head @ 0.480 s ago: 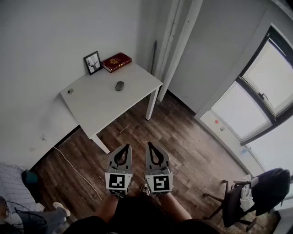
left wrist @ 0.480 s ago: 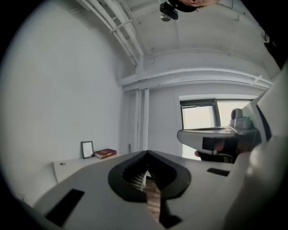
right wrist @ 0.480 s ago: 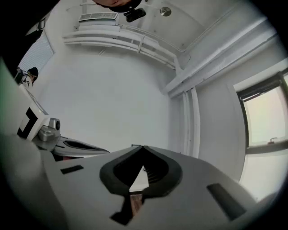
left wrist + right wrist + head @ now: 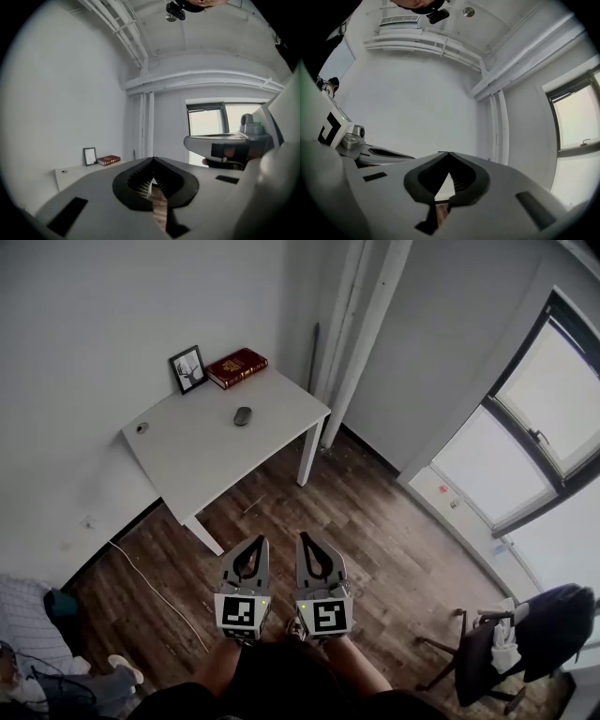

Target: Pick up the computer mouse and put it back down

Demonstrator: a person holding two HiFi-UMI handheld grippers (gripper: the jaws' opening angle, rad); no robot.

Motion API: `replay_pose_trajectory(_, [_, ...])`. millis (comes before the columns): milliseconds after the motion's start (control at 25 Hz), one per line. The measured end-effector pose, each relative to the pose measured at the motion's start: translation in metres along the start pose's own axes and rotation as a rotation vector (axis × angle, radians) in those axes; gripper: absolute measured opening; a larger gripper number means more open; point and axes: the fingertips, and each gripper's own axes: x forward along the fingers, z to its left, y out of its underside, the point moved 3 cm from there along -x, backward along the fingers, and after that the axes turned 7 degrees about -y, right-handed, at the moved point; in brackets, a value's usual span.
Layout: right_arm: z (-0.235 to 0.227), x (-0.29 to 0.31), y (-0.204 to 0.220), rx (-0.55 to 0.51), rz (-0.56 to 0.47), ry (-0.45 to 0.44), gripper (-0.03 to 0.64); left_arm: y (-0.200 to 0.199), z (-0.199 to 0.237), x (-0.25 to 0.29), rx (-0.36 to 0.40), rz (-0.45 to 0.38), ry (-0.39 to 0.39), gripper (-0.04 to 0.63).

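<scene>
Both grippers are pressed together and carry nothing. Left gripper (image 4: 262, 540) is held low in front of the person, its two jaws meeting at the tips, with only floorboards showing through the gap behind them in the left gripper view. Right gripper (image 4: 302, 537) sits just beside it, roughly parallel, and its jaws also meet at the tips with nothing between them. Each points toward the far side of the room, with its marker cube on the near end, close to the person's body (image 4: 281, 681).

Under and around them lies a dark wooden floor (image 4: 375, 521). A thin white cable (image 4: 159, 592) runs across the boards to the left.

Farther off, well apart from both grippers, a white table (image 4: 216, 460) stands against the far wall. The computer mouse (image 4: 243, 415) lies flat on its top, in the far right part and near the right edge, with bare tabletop all around it. A red book (image 4: 237, 367) lies at the far right corner, and a small picture frame (image 4: 188, 368) stands upright just to the left of it. A small round dark thing (image 4: 141, 427) sits near the table's left end.

White pipes (image 4: 366, 324) run up the wall to the right of the table. At the right is a large window (image 4: 534, 427), and near it, at the near right, a chair (image 4: 525, 634) draped with dark cloth.
</scene>
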Motion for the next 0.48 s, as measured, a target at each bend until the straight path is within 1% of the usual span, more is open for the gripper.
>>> replay_pose_trajectory(200, [-0.007,-0.007,0.003,0.001,0.0,-0.002,0.02,0.004,-0.012,0.002,-0.008,0.013,0.011,0.002])
replay_pose_trajectory(480, [-0.027,-0.016,0.009,0.002,0.012,-0.017,0.02,0.005,-0.036,0.011,0.016,0.026,0.017,0.002])
